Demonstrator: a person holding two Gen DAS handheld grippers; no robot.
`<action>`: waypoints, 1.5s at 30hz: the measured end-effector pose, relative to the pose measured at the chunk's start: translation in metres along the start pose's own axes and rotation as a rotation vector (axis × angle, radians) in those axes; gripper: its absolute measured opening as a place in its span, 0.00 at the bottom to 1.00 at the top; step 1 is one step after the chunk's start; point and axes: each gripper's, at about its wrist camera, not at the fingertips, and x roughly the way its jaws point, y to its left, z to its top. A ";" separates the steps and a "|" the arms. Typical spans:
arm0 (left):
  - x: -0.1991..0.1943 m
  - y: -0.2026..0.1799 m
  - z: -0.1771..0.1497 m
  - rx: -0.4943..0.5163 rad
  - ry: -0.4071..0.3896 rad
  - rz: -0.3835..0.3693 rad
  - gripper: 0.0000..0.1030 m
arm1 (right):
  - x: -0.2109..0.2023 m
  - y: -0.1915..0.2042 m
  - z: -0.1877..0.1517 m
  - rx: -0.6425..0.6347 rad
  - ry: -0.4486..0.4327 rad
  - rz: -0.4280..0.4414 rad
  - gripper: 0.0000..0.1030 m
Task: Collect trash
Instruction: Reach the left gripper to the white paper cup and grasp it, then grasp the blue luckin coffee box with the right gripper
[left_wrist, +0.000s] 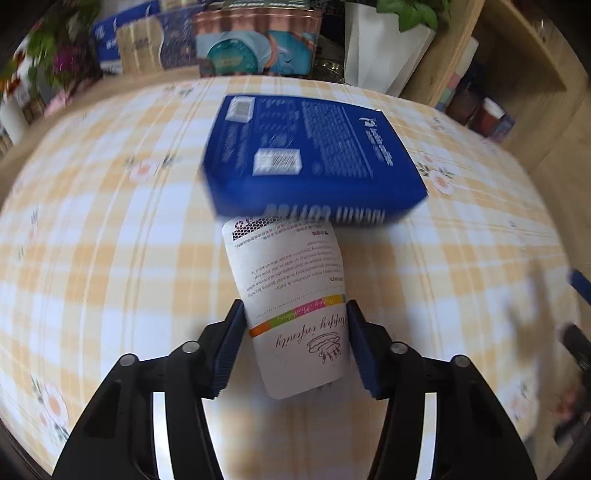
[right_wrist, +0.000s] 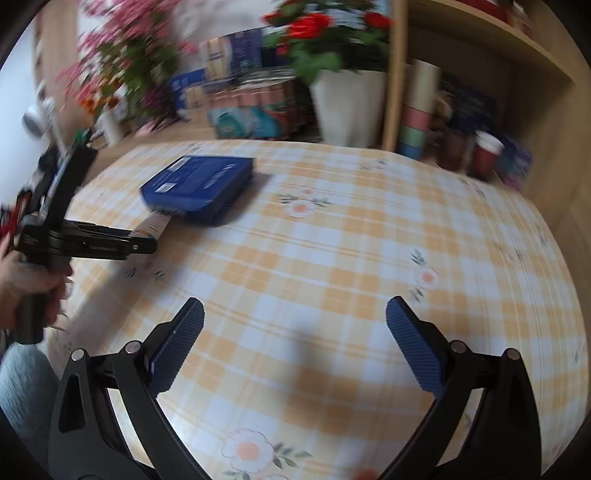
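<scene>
Left gripper (left_wrist: 295, 339) is clamping the white paper packet (left_wrist: 291, 295), far end seemingly tucking under blue box (left_wrist: 310, 155); right gripper (right_wrist: 295, 347) is hovering spread, empty, over tablecloth (right_wrist: 332, 258).

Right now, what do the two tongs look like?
Both tongs, left and right, have black angular arms with silver round rivets and blue ridged pads. From the right view, the left tongs have a black handle; light blue fabric shows below it.

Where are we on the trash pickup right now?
Nothing visibly collected yet. In hand: the left gripper is shut on the white paper packet, whose far end lies under the blue box. Left: the box itself; the right gripper is open and empty.
</scene>
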 end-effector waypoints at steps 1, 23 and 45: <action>-0.004 0.002 -0.005 -0.006 0.002 -0.015 0.50 | 0.004 0.009 0.005 -0.038 -0.001 0.014 0.94; -0.107 0.097 -0.074 -0.170 -0.249 -0.097 0.50 | 0.167 0.175 0.092 -0.673 0.168 -0.238 0.73; -0.143 0.090 -0.097 -0.159 -0.320 -0.120 0.50 | 0.066 0.161 0.123 -0.479 -0.059 -0.200 0.17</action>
